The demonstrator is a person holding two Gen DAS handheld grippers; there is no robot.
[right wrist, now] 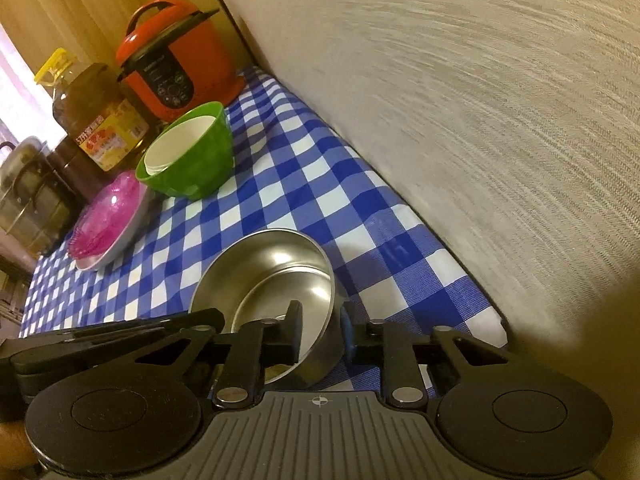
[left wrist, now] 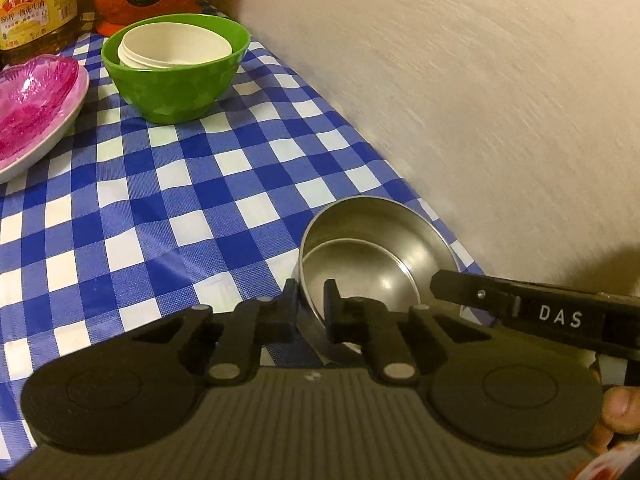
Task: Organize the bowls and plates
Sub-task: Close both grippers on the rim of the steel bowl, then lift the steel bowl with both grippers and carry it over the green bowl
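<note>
A steel bowl (left wrist: 376, 248) with a second steel bowl nested inside sits on the blue checked tablecloth near the wall. My left gripper (left wrist: 311, 312) is shut on the steel bowl's near rim, one finger outside and one inside. My right gripper (right wrist: 320, 332) is shut on the rim of the same steel bowl (right wrist: 272, 276) from the opposite side; it shows in the left wrist view as a black arm (left wrist: 520, 308). A green bowl (left wrist: 176, 68) holding white bowls (left wrist: 176, 50) stands farther back. A pink glass bowl (left wrist: 28, 100) rests on a white plate (left wrist: 44, 144) at the left.
An orange rice cooker (right wrist: 176, 60) and a big oil bottle (right wrist: 96, 116) stand at the back. A beige wall (left wrist: 480, 100) runs along the right edge of the table. A metal pot (right wrist: 24, 196) sits beyond the left edge.
</note>
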